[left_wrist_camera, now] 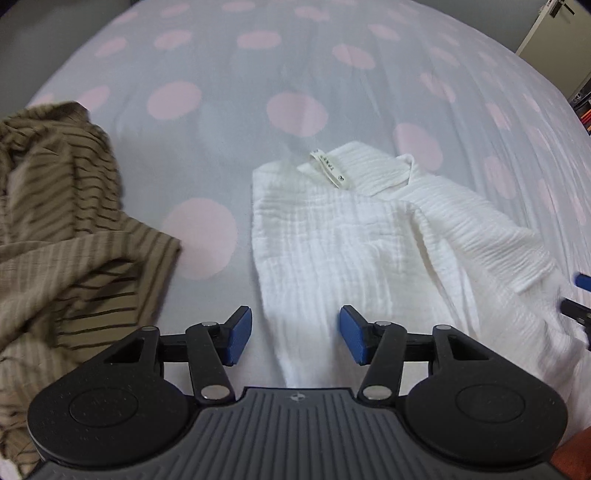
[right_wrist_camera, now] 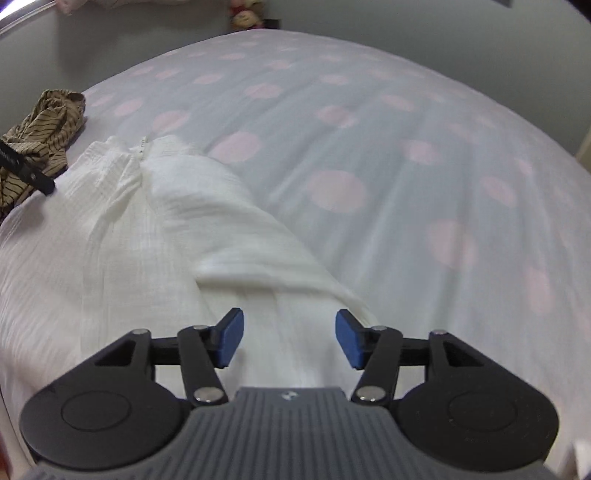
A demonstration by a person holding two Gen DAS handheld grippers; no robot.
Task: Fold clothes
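Note:
A white crinkled garment [left_wrist_camera: 351,240] lies spread on the bed, its neck label [left_wrist_camera: 330,171] at the far end. My left gripper [left_wrist_camera: 295,334] hovers open over the garment's near left edge, nothing between its blue pads. In the right wrist view the same white garment [right_wrist_camera: 147,229] runs from the near edge toward the far left. My right gripper [right_wrist_camera: 290,341] stands open above a fold of it, and the cloth under the pads is not pinched. The right gripper's blue tip [left_wrist_camera: 583,280] shows at the left view's right edge.
A crumpled tan garment with dark stripes [left_wrist_camera: 62,229] lies to the left of the white one, also seen far left as the striped garment [right_wrist_camera: 40,136]. The bedsheet [right_wrist_camera: 369,166] is pale grey with pink dots. A wall and a soft toy [right_wrist_camera: 245,16] lie beyond the bed.

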